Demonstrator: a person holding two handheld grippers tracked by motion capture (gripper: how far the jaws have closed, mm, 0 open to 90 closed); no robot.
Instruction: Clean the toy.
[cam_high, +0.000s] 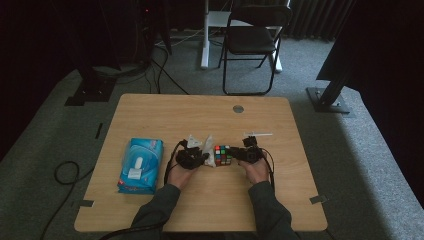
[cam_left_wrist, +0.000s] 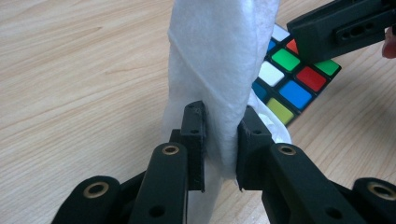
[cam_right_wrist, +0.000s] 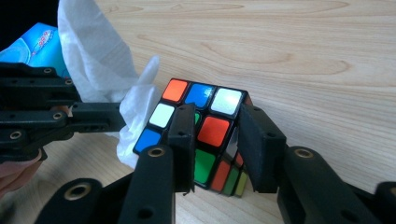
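Note:
A scrambled Rubik's cube (cam_high: 223, 155) sits mid-table between my two grippers. My right gripper (cam_high: 240, 155) is shut on it; in the right gripper view its jaws clamp one corner of the cube (cam_right_wrist: 205, 105), right gripper (cam_right_wrist: 219, 144). My left gripper (cam_high: 201, 159) is shut on a white wipe (cam_high: 209, 146). The left gripper view has the wipe (cam_left_wrist: 219, 70) standing up between the jaws of the left gripper (cam_left_wrist: 220, 142), its lower fold against the cube (cam_left_wrist: 292, 84). The wipe (cam_right_wrist: 102, 60) touches the cube's left side.
A blue pack of wipes (cam_high: 140, 165) lies at the table's left. A thin white stick (cam_high: 258, 134) rests behind the right gripper, and a grey round cap (cam_high: 238, 108) is set near the far edge. A folding chair (cam_high: 252, 40) stands beyond the table.

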